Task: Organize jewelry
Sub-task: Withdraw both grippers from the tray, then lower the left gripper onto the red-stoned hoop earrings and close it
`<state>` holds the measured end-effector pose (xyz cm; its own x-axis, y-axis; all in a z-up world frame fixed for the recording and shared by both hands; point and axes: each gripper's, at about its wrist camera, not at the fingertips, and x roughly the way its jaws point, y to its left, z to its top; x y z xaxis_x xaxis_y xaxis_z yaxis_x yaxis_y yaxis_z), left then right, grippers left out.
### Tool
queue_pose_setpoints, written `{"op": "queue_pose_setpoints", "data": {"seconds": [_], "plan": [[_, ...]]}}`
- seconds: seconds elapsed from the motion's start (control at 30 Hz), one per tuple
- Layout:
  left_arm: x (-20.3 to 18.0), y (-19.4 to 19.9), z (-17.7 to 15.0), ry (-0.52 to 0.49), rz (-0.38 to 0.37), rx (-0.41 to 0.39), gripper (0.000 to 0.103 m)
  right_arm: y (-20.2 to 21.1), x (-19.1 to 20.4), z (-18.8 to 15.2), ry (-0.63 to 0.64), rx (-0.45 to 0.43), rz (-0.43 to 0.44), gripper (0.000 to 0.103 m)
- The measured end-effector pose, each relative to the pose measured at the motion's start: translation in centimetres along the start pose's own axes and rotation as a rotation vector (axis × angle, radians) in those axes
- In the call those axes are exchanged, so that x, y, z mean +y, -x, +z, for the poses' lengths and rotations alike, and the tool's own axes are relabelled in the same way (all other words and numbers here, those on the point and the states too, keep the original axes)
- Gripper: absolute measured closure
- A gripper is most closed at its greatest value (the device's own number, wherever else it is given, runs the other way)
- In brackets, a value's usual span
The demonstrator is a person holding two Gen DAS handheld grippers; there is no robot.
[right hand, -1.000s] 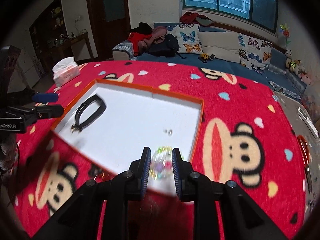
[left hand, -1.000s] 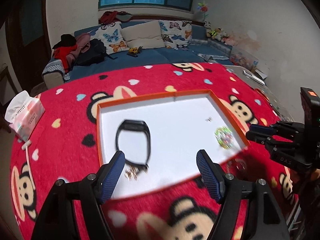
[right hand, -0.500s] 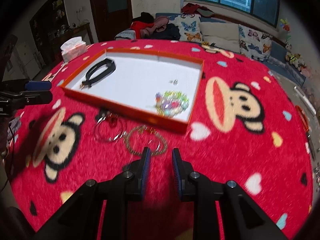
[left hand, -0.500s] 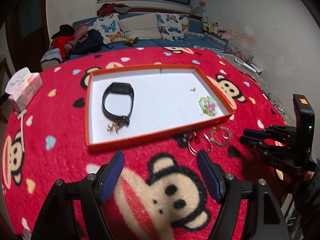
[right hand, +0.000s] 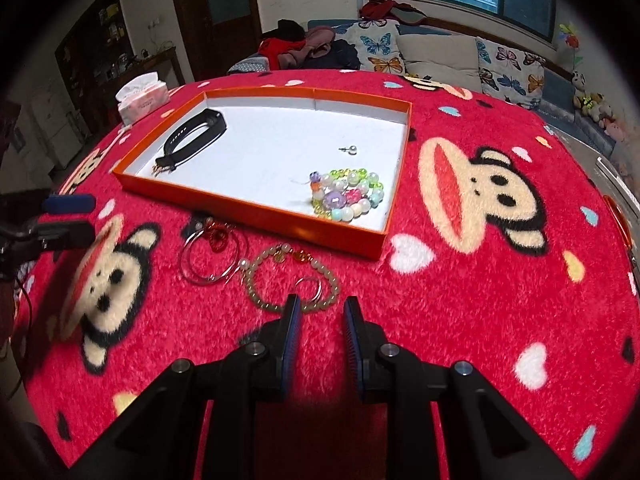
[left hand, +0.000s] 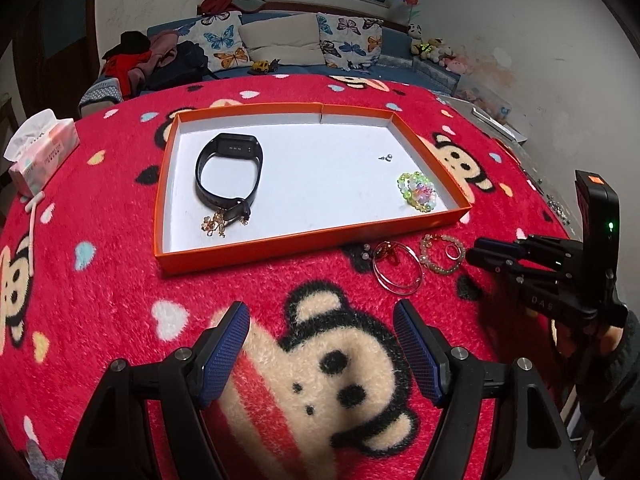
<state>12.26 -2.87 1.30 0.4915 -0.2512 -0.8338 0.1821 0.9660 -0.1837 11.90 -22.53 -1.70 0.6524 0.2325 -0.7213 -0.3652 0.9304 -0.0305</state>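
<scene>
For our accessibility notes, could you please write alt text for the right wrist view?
The right gripper, empty and slightly open, hovers by a pearl bracelet and wire hoops on a red blanket. Beyond, an orange tray holds a colourful bead bracelet, a stud and a black band.

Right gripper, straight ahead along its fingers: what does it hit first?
Likely the pale beaded bracelet with the small silver ring inside it, lying on the red plush cloth just beyond the right gripper. Height above them is unclear.
</scene>
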Motion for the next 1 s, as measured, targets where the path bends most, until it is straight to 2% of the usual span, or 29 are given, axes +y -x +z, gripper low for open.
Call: {"op": "queue_pose_setpoints", "data": {"seconds": [0.2,0.4,0.6,0.77,0.83,1.0], "plan": [[0.2,-0.5,-0.1,0.001,0.0,0.01,0.024,-0.7,-0.6,0.3,-0.022,0.007,-0.031,0.079],[0.7,-0.7,-0.1,0.012,0.0,0.015,0.024,-1.1,0.0,0.6,0.013,0.004,-0.075,0.089],[0.5,-0.8,-0.1,0.0,-0.011,0.014,0.024,-1.6,0.4,0.7,0.041,0.017,-0.092,0.09],[-1.1,-1.3,0.1,-0.041,-0.036,0.019,0.024,-1.8,1.2,0.7,0.091,0.013,-0.119,0.092],[-2.0,-1.6,0.3,-0.066,-0.05,0.022,0.024,-1.7,1.0,0.6,0.087,0.009,-0.118,0.095],[-4.4,-2.7,0.9,-0.135,-0.087,0.025,0.024,-1.0,0.0,0.1,0.062,0.003,-0.124,0.095]]}}
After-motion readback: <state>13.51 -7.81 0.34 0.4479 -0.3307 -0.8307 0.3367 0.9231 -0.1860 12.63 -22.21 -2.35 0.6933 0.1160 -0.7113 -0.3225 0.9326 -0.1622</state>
